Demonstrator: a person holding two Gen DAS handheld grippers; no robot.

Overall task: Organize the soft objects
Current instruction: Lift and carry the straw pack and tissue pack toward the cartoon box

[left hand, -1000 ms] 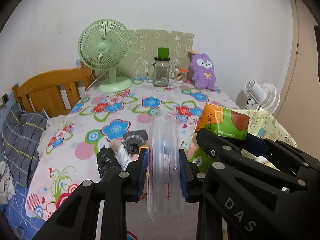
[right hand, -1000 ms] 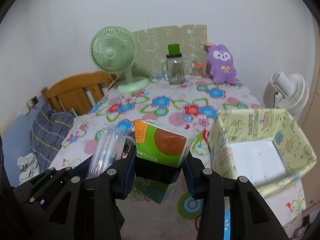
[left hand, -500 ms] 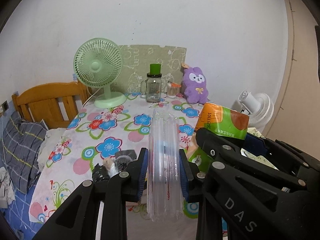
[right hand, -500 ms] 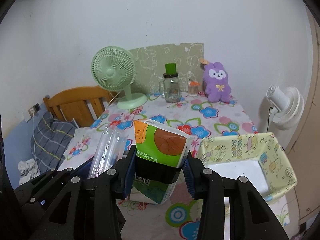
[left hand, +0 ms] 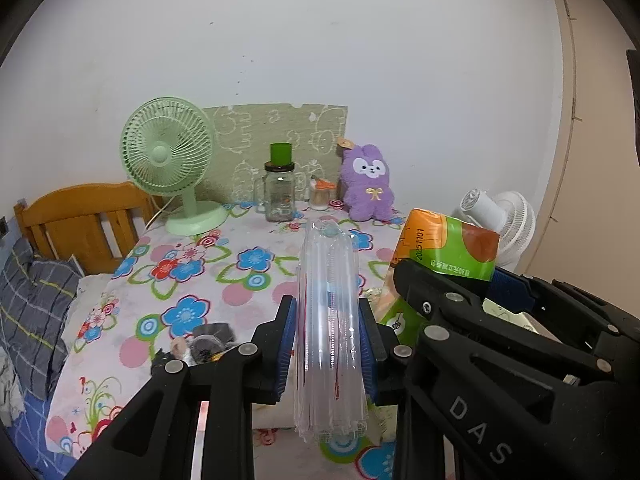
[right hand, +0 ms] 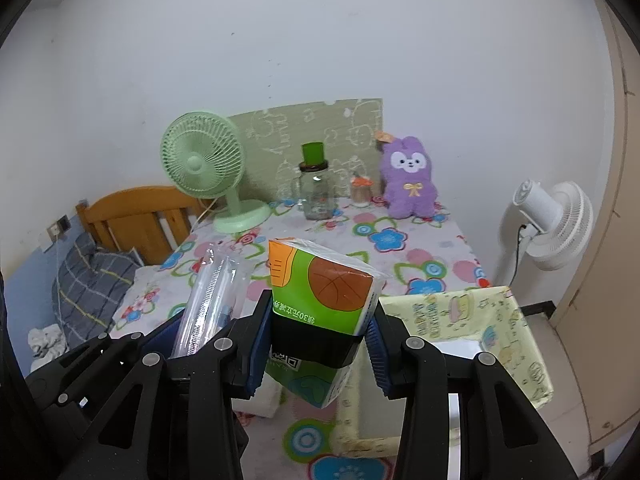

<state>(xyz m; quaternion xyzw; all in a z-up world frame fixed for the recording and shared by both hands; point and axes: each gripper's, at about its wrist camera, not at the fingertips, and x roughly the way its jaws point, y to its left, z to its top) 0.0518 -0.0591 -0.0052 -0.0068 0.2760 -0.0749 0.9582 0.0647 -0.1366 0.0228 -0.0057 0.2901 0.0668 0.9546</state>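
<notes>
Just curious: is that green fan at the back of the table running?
Cannot tell. The green fan stands upright; its grille hides the blades.

Home bedroom, wooden headboard (left hand: 80,216), pillow (left hand: 32,304), plush bunny (left hand: 370,184), floral tablecloth (left hand: 180,280)

We held a clear air-cushion pack (left hand: 329,332) upright — and a green-orange tissue pack (right hand: 320,304) beside our yellow fabric bin (right hand: 472,316).

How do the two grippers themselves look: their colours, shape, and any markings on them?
Both are matte black plastic frames with angular, forked arms and round silver screw heads. The left gripper has blue ribbed pads on the inner faces of its fingers; the right gripper has the same blue pads. White letters "DAS" are printed on the right gripper's body, seen from the left wrist view. No cables or sleeves show.
</notes>
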